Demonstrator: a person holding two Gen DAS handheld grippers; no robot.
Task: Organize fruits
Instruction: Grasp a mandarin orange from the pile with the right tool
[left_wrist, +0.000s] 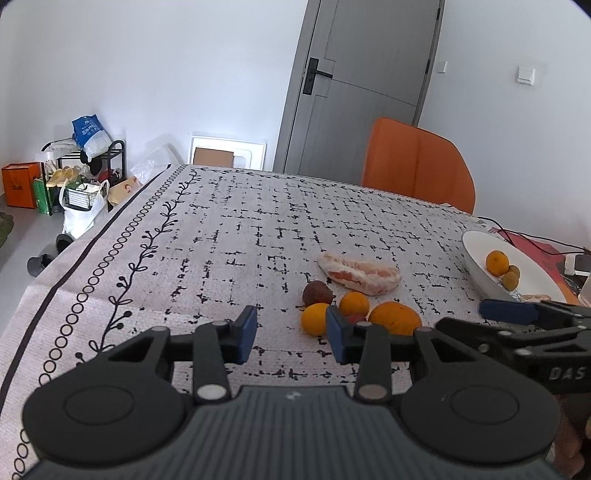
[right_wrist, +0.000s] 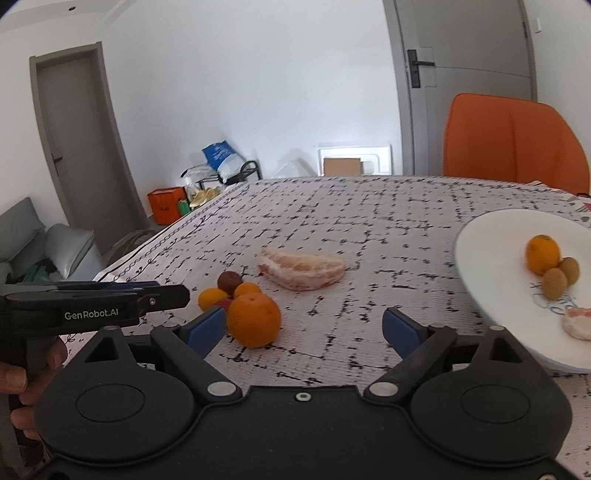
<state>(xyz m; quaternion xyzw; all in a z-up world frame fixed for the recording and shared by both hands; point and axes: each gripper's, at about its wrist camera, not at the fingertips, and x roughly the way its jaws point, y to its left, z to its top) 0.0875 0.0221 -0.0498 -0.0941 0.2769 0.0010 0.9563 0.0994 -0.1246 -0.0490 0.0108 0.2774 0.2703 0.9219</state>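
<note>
Right gripper (right_wrist: 303, 326) spread wide, holding nothing, low over the surface (right_wrist: 369, 221); large orange (right_wrist: 253, 319) just beside its left finger. Left gripper (left_wrist: 291, 334) also released, near the fruit cluster. Advice: centre on the orange before closing, then carry to the plate (right_wrist: 491, 236). Small red fruit behind it, probably.

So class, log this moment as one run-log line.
left gripper: open, empty | right gripper: open, empty | large orange: on tablecloth | plate: partly filled

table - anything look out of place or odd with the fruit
One peeled pomelo piece lies bare on the tablecloth, apart from the fruit cluster by the big orange. Another peeled piece already sits on the white plate.
</note>
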